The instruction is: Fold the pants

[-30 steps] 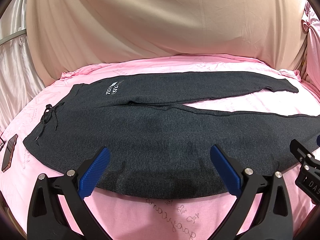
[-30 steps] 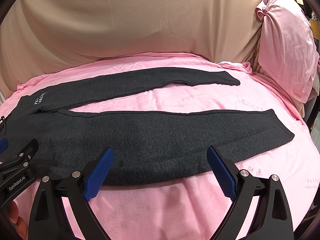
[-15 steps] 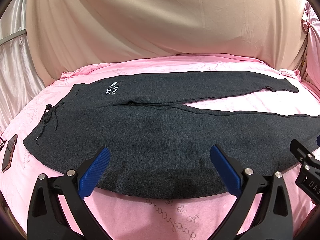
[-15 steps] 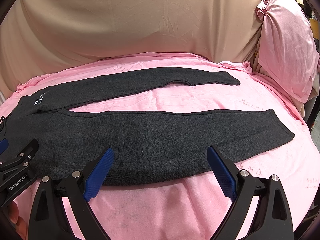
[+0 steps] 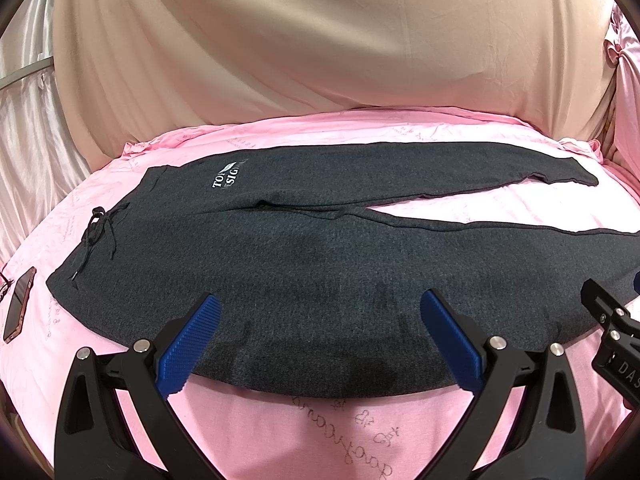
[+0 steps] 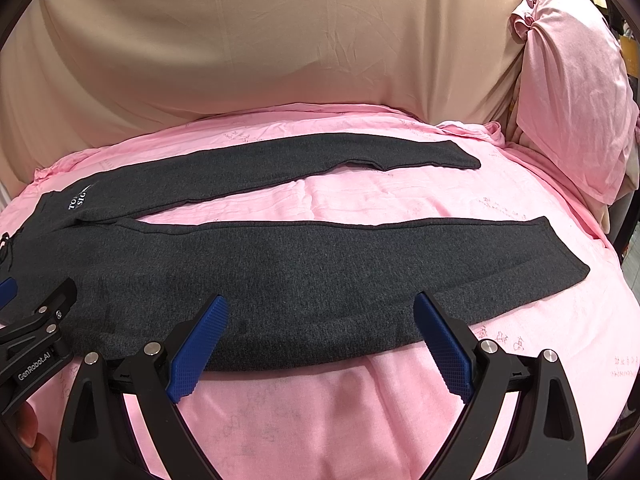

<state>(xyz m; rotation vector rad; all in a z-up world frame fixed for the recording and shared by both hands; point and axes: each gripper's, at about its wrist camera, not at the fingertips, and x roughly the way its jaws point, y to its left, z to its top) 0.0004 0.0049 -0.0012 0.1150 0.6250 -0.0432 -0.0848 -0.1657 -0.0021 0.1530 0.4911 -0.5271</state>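
The dark grey pants (image 5: 320, 248) are laid flat on the pink bed (image 5: 340, 420), their near edge seen between and just beyond the tips of both tongs. The left tongs (image 5: 322, 344) are spread wide with nothing held, poised over the seat and thigh area. The waistband with its drawstring (image 5: 98, 232) is turned to the left, beside a phone (image 5: 18, 306); the long axis runs left to right. The right tongs (image 6: 320, 346) are likewise held wide and empty over the near leg (image 6: 360, 276). The far leg (image 6: 300, 166) is splayed away, both cuffs pointing right towards a pink pillow (image 6: 576, 92).
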